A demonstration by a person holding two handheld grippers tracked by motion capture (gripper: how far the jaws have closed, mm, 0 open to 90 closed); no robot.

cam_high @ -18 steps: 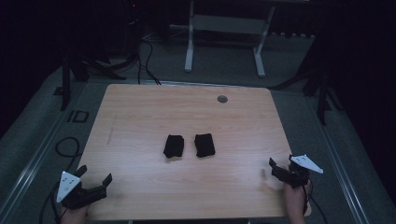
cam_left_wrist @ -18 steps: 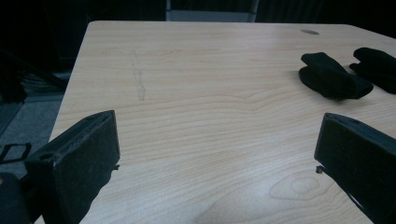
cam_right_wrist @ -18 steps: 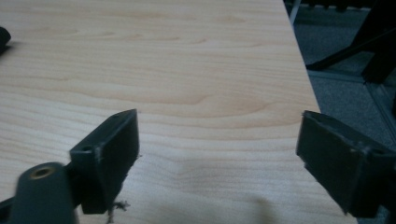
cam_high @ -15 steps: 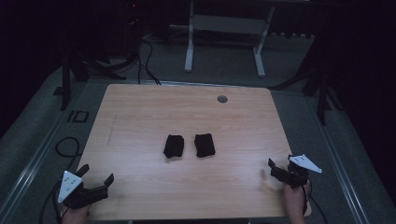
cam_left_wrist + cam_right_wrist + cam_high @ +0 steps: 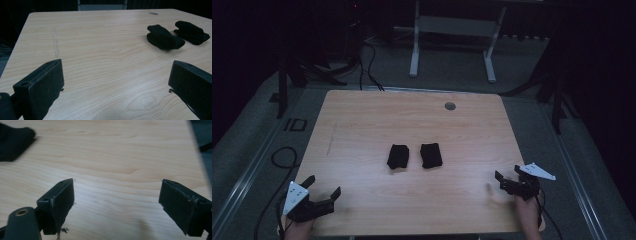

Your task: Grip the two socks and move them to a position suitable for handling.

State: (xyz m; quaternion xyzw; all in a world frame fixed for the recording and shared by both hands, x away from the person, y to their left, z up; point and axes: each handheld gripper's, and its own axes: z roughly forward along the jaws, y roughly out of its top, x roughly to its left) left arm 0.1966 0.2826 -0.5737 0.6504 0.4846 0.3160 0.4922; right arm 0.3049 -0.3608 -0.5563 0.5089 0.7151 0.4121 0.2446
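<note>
Two black folded cloth bundles, likely socks, lie side by side at the middle of the bench [image 5: 362, 125]: the left bundle [image 5: 398, 156] and the right bundle [image 5: 431, 155], near each other but not touching. They look soft, light and squashy, so a pinch across the thick folded middle should hold best; an edge grab may unroll them. The left hand-held gripper [image 5: 323, 186] sits at the near left corner, jaws spread and empty. The right hand-held gripper [image 5: 499, 181], near the right edge, is likewise spread and empty, well apart from both bundles
</note>
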